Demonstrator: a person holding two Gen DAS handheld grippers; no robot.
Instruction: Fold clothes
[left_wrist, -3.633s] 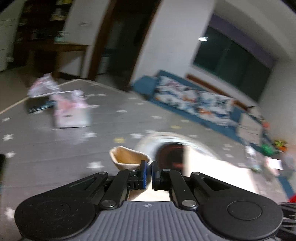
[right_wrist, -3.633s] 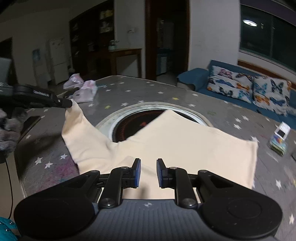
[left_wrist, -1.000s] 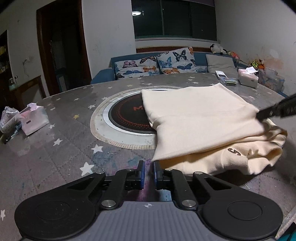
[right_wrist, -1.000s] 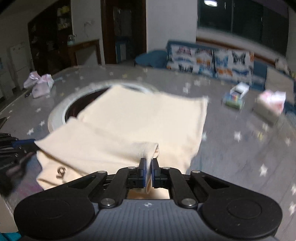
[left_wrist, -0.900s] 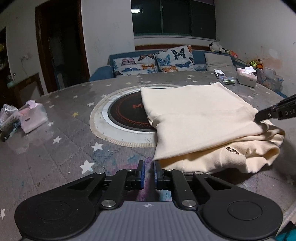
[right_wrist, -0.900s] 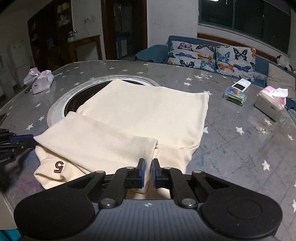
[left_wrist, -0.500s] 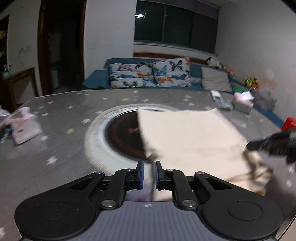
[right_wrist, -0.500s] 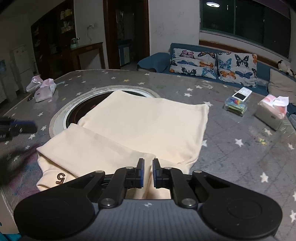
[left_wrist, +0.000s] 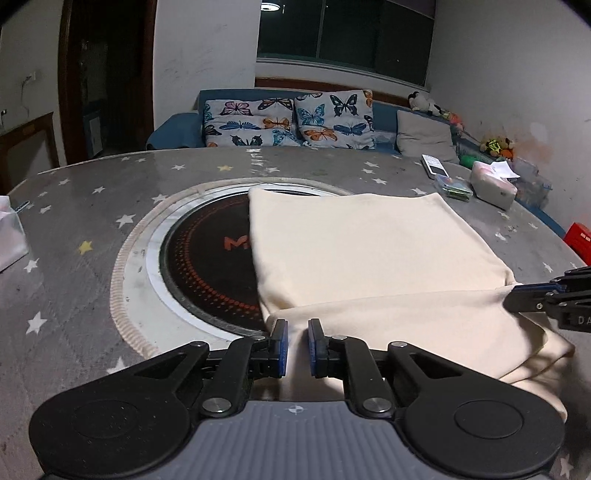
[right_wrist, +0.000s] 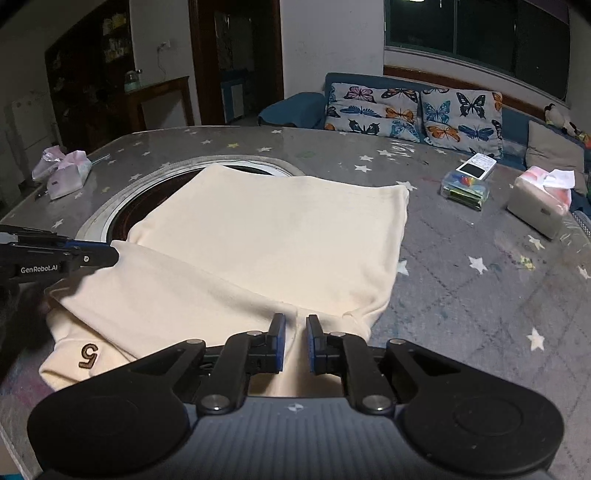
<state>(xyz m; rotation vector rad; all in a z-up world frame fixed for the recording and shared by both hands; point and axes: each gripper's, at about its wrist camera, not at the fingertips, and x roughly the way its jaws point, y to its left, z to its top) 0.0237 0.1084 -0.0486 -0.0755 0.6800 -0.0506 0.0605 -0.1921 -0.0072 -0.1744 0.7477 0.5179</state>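
Observation:
A cream garment (left_wrist: 369, 251) lies folded on the grey star-patterned table (left_wrist: 92, 206), its near part doubled over into a band. A brown "5" (right_wrist: 88, 355) shows on the lower layer at the left corner. My left gripper (left_wrist: 297, 343) hovers at the band's left end, jaws nearly closed, with cloth showing through the slit. In the right wrist view the left gripper (right_wrist: 114, 254) has its tips at that corner. My right gripper (right_wrist: 295, 343) sits over the band's right part, also nearly closed and pinching nothing. The right gripper (left_wrist: 511, 297) appears in the left wrist view at the cloth's right edge.
A round black cooktop disc (left_wrist: 210, 266) is set in the table, partly under the garment. A tissue box (right_wrist: 539, 206) and a clear box with a remote on it (right_wrist: 465, 188) stand at the right, a pink bag (right_wrist: 66, 173) at the far left. A sofa (left_wrist: 288, 122) is behind.
The right gripper has let go of the folded edge, which now lies flat. The left gripper has moved from bare table to the garment's left end.

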